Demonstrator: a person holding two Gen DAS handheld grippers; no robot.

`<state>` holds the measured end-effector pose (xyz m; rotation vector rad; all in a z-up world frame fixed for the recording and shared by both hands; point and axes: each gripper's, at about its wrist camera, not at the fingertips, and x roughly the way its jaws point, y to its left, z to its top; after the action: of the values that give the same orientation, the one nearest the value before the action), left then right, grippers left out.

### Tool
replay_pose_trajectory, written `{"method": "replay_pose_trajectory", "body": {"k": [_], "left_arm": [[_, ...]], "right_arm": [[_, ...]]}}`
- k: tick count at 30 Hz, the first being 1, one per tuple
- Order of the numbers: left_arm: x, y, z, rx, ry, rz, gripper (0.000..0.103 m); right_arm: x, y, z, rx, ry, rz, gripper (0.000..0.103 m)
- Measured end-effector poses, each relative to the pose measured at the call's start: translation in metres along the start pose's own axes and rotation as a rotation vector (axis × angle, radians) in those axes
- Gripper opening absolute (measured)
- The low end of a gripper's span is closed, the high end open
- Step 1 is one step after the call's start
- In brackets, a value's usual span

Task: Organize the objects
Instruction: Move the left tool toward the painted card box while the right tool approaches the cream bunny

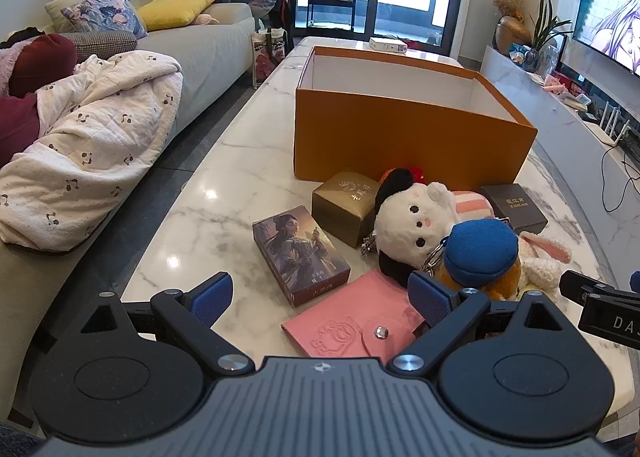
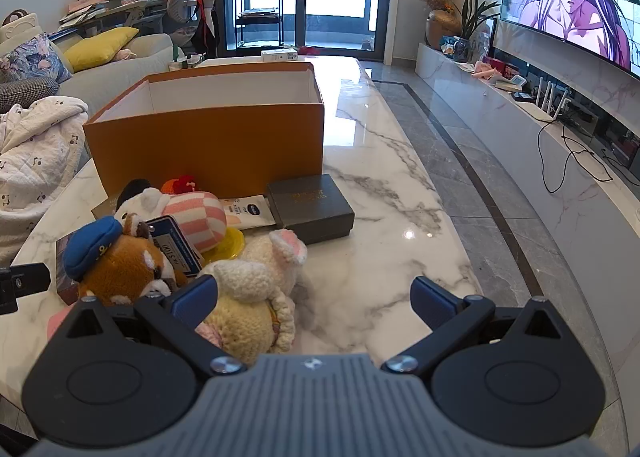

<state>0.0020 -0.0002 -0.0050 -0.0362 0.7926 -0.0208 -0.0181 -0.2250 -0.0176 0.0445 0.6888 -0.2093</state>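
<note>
One open orange box (image 1: 400, 137) stands on the marble desk (image 1: 224, 193), with four plush toys (image 1: 416, 217), two small boxes (image 1: 344, 209), one card box (image 1: 300, 257) and one pink wallet (image 1: 352, 317) clustered just before it. Left gripper (image 1: 320, 297) and right gripper (image 2: 314, 297) hover with jaws fully apart, holding nothing.

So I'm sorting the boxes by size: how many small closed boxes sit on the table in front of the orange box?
3: a gold box, an illustrated card box left of it, and a dark box on the right. Toys may hide more.
</note>
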Motion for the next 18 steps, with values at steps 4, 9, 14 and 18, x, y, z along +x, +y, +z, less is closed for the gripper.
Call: {"method": "replay_pose_trajectory", "body": {"k": [4,9,14,18], "left_arm": [[0.0,0.0,0.0,-0.001,0.003,-0.001,0.103],[0.0,0.0,0.0,0.001,0.004,-0.001,0.103],[-0.005,0.009,0.006,-0.027,-0.017,0.003,0.103],[-0.006,0.026,0.017,-0.049,-0.049,0.062,0.103]], "right_arm": [[0.0,0.0,0.0,0.0,0.001,0.001,0.102],[0.0,0.0,0.0,0.001,0.001,0.001,0.102],[0.005,0.0,-0.002,0.003,0.003,0.001,0.102],[0.01,-0.003,-0.003,0.008,0.01,0.012,0.102]]}}
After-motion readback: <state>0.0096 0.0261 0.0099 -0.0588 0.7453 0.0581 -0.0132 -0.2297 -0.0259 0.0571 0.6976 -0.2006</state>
